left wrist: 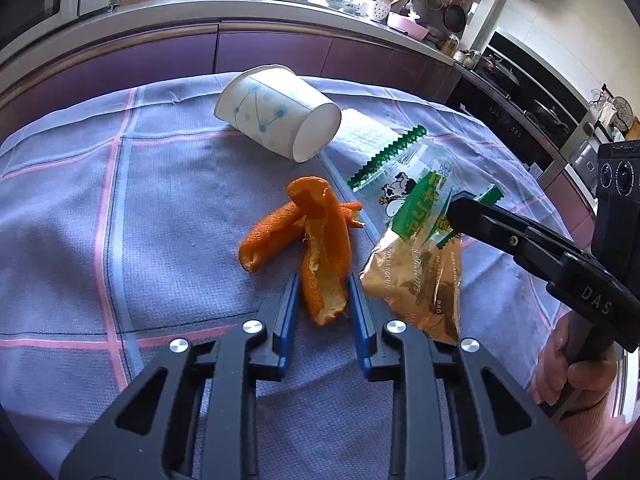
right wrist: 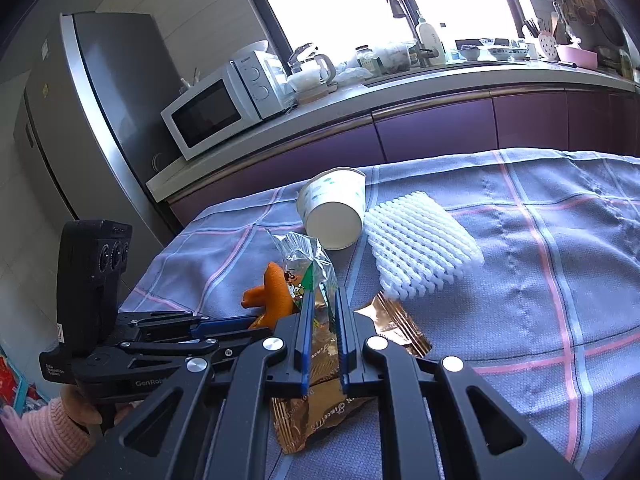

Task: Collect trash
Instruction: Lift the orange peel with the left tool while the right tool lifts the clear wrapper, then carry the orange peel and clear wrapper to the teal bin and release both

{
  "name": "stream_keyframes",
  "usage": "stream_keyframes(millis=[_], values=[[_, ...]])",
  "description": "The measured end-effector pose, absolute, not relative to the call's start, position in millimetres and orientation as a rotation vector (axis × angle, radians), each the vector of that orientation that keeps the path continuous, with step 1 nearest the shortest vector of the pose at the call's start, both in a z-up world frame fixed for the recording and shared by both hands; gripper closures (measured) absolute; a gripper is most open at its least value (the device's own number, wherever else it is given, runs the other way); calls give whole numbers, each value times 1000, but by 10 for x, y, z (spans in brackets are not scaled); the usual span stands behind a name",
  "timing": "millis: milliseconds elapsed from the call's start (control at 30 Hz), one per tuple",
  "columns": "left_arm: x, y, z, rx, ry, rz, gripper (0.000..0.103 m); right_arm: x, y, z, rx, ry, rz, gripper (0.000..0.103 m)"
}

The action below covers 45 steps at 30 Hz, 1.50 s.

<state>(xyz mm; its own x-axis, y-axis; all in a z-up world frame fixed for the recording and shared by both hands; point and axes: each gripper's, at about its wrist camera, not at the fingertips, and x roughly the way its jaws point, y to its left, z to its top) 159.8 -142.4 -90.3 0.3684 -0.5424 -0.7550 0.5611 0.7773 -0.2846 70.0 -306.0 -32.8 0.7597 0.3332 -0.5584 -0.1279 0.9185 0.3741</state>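
Note:
My left gripper [left wrist: 323, 280] is shut on an orange peel [left wrist: 320, 240], its blue pads on either side of the peel's near end, over the checked cloth. My right gripper [right wrist: 322, 300] is shut on two snack wrappers: a clear green-edged one [left wrist: 404, 184] and a gold one [left wrist: 420, 280], both hanging from its tip [left wrist: 460, 212]. In the right wrist view the clear wrapper [right wrist: 308, 264] and the gold wrapper [right wrist: 320, 412] sit between the pads, with the peel [right wrist: 276, 292] and the left gripper [right wrist: 224, 326] just to their left.
A paper cup [left wrist: 276, 116] lies on its side at the back of the cloth-covered table [left wrist: 80, 240]. A white foam fruit net [right wrist: 420, 244] lies beside the cup [right wrist: 334, 208]. Another gold wrapper [right wrist: 400, 328] lies under my right gripper. Kitchen counter and microwave [right wrist: 224, 104] stand behind.

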Motion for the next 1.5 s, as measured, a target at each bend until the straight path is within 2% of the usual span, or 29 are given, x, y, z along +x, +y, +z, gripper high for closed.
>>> stream_keyframes(millis=[233, 667, 1500], values=[[1470, -1341, -826, 29, 915, -699, 86, 693, -3016, -298, 326, 656, 269, 94], [1068, -793, -567, 17, 831, -664, 87, 675, -2808, -214, 315, 645, 323, 94], [562, 607, -491, -103, 760, -418, 87, 740, -1646, -141, 219, 694, 582, 93]])
